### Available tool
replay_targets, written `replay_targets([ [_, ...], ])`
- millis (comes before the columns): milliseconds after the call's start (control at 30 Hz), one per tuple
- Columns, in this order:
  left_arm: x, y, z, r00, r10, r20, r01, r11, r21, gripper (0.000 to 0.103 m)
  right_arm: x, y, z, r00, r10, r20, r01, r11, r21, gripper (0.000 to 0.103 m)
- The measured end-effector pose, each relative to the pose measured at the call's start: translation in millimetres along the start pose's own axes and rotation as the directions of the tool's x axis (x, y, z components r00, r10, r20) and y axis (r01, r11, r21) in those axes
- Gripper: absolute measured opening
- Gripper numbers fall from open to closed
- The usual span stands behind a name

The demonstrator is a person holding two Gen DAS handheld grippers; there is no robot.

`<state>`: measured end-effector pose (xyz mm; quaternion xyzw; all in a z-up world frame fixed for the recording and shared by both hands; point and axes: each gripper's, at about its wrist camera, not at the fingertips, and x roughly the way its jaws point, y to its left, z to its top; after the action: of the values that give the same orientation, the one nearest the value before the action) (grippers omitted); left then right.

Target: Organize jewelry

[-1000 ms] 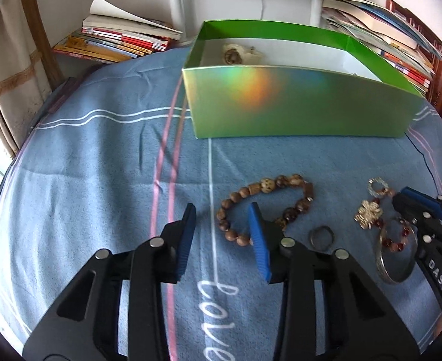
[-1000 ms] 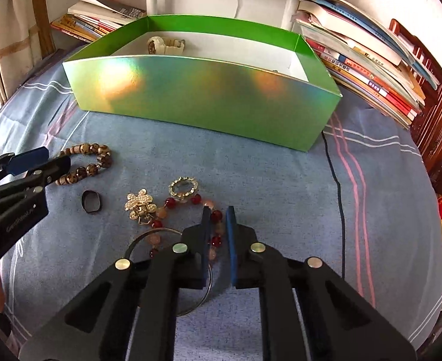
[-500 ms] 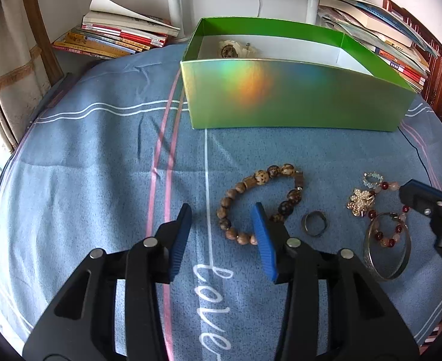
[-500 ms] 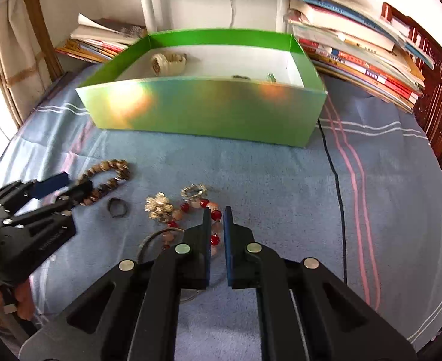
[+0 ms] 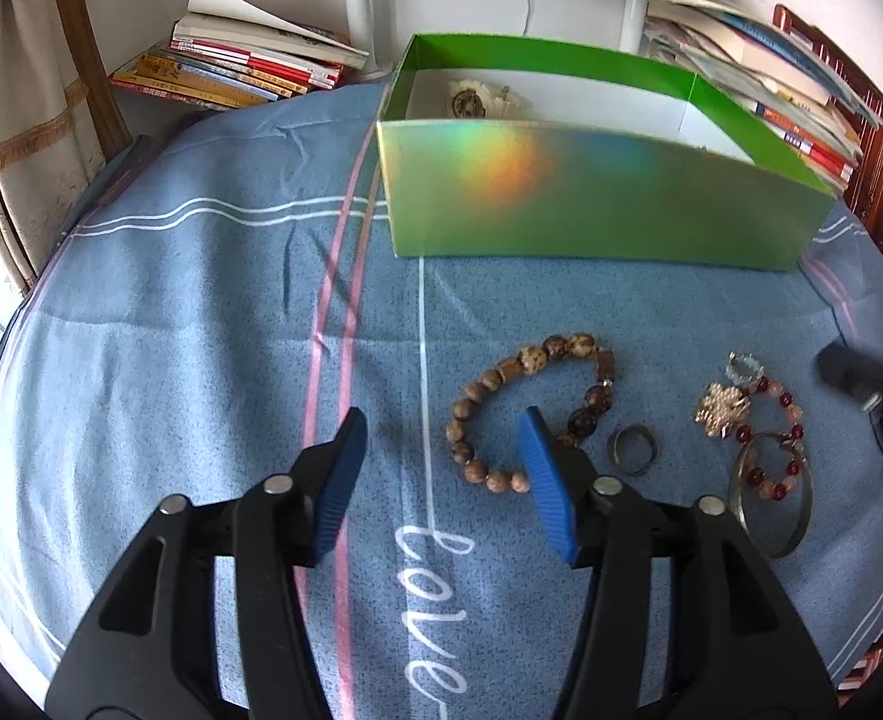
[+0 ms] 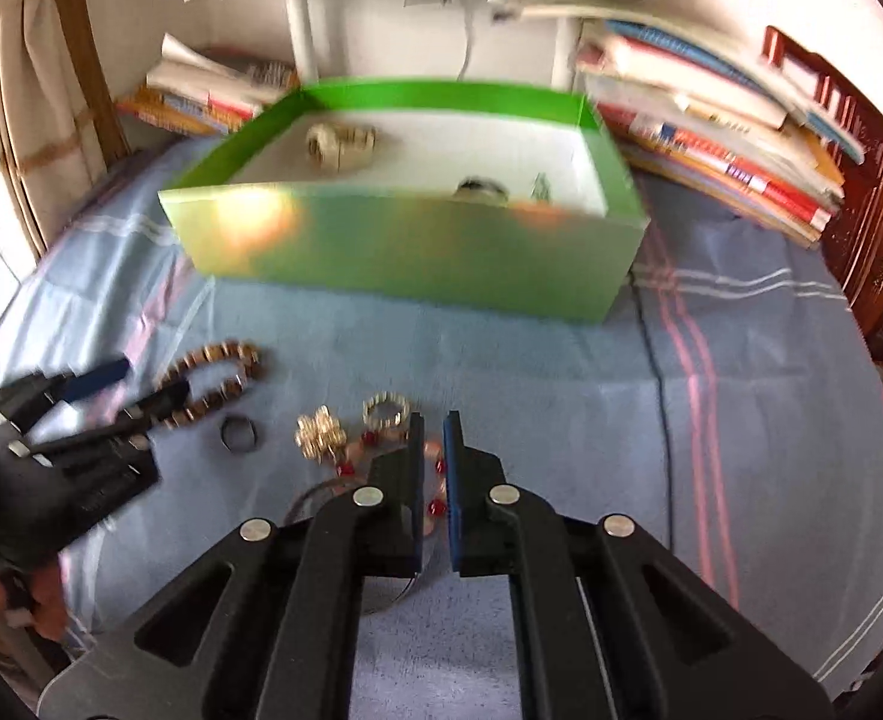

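On the blue cloth lie a brown bead bracelet (image 5: 531, 360) (image 6: 219, 354), a dark ring (image 5: 614, 451) (image 6: 226, 435), a gold flower brooch (image 5: 720, 414) (image 6: 320, 435), a red bead bracelet (image 5: 741, 433) (image 6: 371, 437) and a silver bangle (image 5: 798, 531). My left gripper (image 5: 441, 426) (image 6: 153, 381) hovers low with its jaws opening. The brown bracelet's left arc lies between them, untouched. My right gripper (image 6: 435, 420) (image 5: 837, 369) is shut and holds nothing, just above the red bracelet. The green box (image 5: 591, 204) (image 6: 411, 246) stands behind.
A pale watch (image 5: 471, 99) (image 6: 339, 144) and a few small pieces (image 6: 483, 189) lie inside the box. Stacks of books (image 5: 243, 66) (image 6: 729, 138) crowd the back left and right. A black cord (image 6: 660, 396) runs over the cloth on the right.
My left gripper's jaws have spread much wider over the brown bracelet. The right gripper has lifted slightly and drawn back from the red bracelet and bangle, staying shut.
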<state>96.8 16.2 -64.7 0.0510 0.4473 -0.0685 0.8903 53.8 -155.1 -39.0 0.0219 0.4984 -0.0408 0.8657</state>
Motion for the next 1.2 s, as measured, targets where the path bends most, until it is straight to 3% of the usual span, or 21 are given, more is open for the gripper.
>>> replay_targets([
  [100,-4.0,-1.2,2.4,1.0,-0.006,0.024,0.006,1.0,-0.001,0.065,16.0,1.2,-4.7,0.999,0.01,-0.043,-0.01,1.0,0.003,0.009],
  [200,-0.9,-3.2,5.5,1.0,-0.008,0.023,0.008,1.0,0.0,0.065,22.4,4.2,-5.2,0.999,-0.006,-0.05,0.006,1.0,-0.004,0.03],
  [300,5.6,-5.5,7.7,1.0,-0.008,0.009,0.008,1.0,0.001,0.065,27.0,5.9,-6.5,0.999,-0.004,-0.047,0.004,1.0,-0.006,0.034],
  [400,12.2,-5.4,7.8,1.0,-0.001,-0.005,0.001,1.0,-0.001,0.065,26.6,5.7,-6.8,0.999,0.002,-0.045,-0.002,1.0,-0.008,0.034],
  [533,14.4,-1.8,7.1,1.0,-0.008,-0.012,0.008,1.0,-0.01,0.061,25.4,6.3,-6.2,0.999,0.018,-0.044,-0.018,1.0,-0.01,0.012],
  [633,13.3,0.4,7.4,1.0,0.0,-0.006,0.0,1.0,-0.021,0.046,25.6,5.8,-5.5,0.999,0.021,-0.043,-0.021,1.0,0.0,0.011],
  [700,12.3,5.5,7.7,1.0,0.005,-0.004,-0.005,0.999,-0.04,0.028,25.7,3.9,-5.0,0.999,0.029,-0.044,-0.029,1.0,0.011,0.01],
  [800,10.5,8.7,6.8,1.0,0.005,-0.005,-0.005,0.999,-0.048,0.014,23.0,-0.9,-4.0,0.998,0.043,-0.042,-0.041,0.998,0.036,0.008],
  [1200,7.7,11.6,3.5,1.0,0.01,-0.012,-0.011,0.999,-0.054,0.015,-27.2,-14.2,11.3,0.995,0.058,0.082,-0.066,0.993,0.099,0.008],
])
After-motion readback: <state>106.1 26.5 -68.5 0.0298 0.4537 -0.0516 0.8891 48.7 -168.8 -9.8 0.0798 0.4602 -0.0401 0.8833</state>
